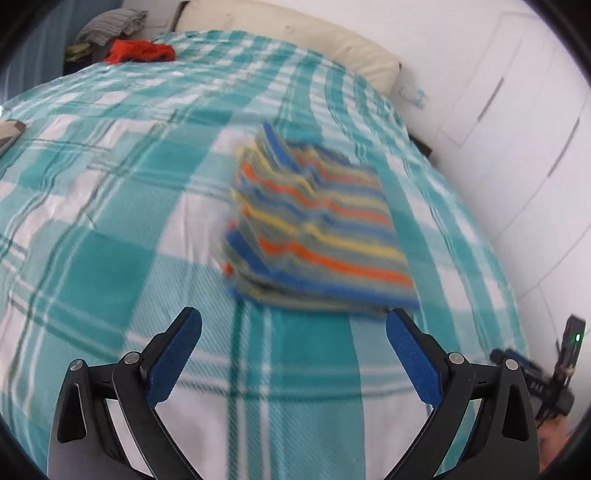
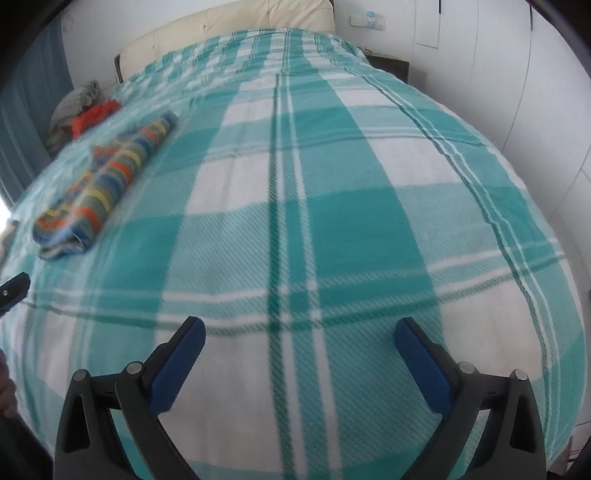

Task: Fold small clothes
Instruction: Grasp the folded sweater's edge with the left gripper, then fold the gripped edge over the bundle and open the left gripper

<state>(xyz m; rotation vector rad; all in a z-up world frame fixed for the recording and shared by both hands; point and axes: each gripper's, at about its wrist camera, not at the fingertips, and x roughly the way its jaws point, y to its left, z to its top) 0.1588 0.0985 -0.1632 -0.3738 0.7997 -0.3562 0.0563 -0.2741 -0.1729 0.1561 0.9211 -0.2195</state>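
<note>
A folded striped garment (image 1: 317,225), blue, orange and yellow, lies on the teal checked bedspread (image 1: 110,206). My left gripper (image 1: 293,317) is open and empty, just short of the garment's near edge. In the right wrist view the same garment (image 2: 107,181) lies far left on the bedspread (image 2: 332,221). My right gripper (image 2: 299,328) is open and empty over bare bedspread, well away from the garment. The right gripper's body also shows at the lower right edge of the left wrist view (image 1: 554,376).
A red garment (image 1: 140,50) and a pile of grey clothes (image 1: 110,26) lie at the bed's far left corner. A cream headboard (image 1: 295,40) backs the bed. White wardrobe doors (image 1: 517,129) stand to the right. A dark nightstand (image 2: 388,64) is by the wall.
</note>
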